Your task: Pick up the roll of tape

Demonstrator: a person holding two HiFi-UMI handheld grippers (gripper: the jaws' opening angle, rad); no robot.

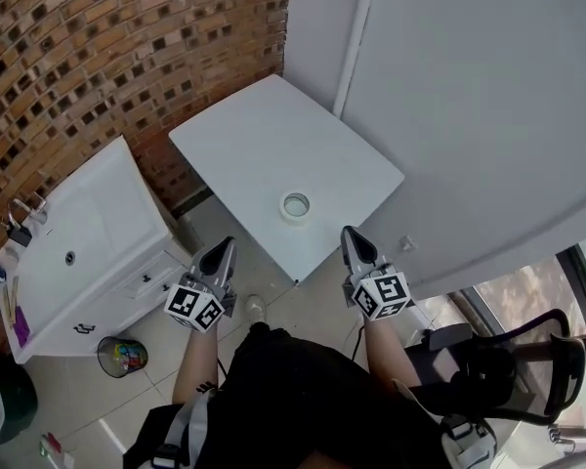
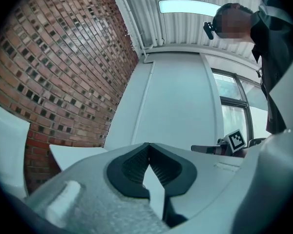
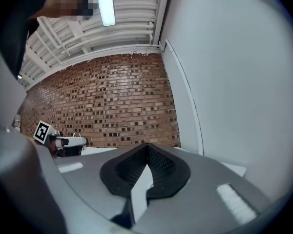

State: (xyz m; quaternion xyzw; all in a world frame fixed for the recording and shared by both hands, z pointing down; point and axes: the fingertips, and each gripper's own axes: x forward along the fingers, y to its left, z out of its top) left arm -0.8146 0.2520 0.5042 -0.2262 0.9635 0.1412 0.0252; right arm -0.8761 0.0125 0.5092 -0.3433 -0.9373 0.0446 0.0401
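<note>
A roll of pale tape (image 1: 295, 204) lies flat on the white square table (image 1: 264, 145), close to its near edge. In the head view both grippers are held just short of that edge, clear of the table. My left gripper (image 1: 225, 246) is to the lower left of the roll and my right gripper (image 1: 351, 234) to its lower right. In the left gripper view my left gripper (image 2: 147, 145) has its pads closed tip to tip with nothing between them. My right gripper (image 3: 146, 145) is shut and empty too. The roll shows in neither gripper view.
A white sink cabinet (image 1: 88, 233) stands left of the table, with a small bin (image 1: 125, 356) on the tiled floor in front of it. A brick wall (image 1: 107, 47) runs behind. A black office chair (image 1: 513, 369) sits at the lower right, against the white wall (image 1: 469, 86).
</note>
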